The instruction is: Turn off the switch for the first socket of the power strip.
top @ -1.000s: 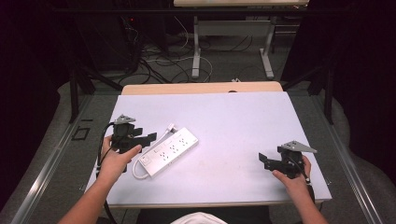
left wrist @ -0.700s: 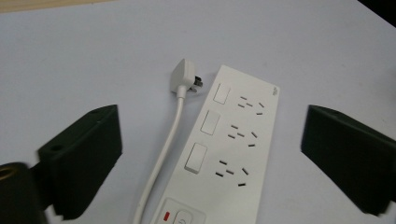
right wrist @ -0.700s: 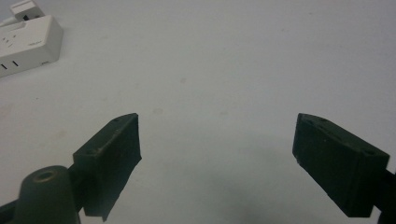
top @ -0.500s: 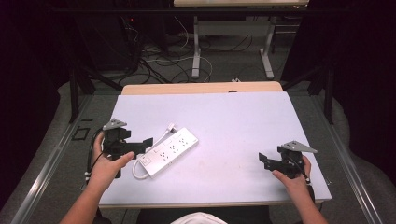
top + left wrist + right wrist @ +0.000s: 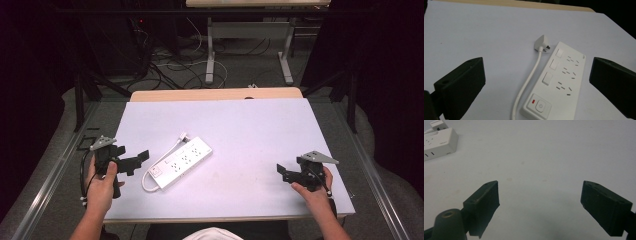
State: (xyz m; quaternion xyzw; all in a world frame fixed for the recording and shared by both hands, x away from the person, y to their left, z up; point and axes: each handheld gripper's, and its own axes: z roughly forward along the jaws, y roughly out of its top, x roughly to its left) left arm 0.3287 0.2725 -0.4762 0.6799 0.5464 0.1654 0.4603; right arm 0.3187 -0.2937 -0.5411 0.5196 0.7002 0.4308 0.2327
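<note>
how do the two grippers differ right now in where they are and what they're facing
The left gripper sits near the table's left edge, its jaws pointed at the white power strip close in front of it; the right gripper sits near the right edge, facing bare table, with the strip far off at its upper left. The left gripper's grey plate lies out over the table's edge, the right's over the tabletop. Both are open, holding nothing, each held in a hand.
</note>
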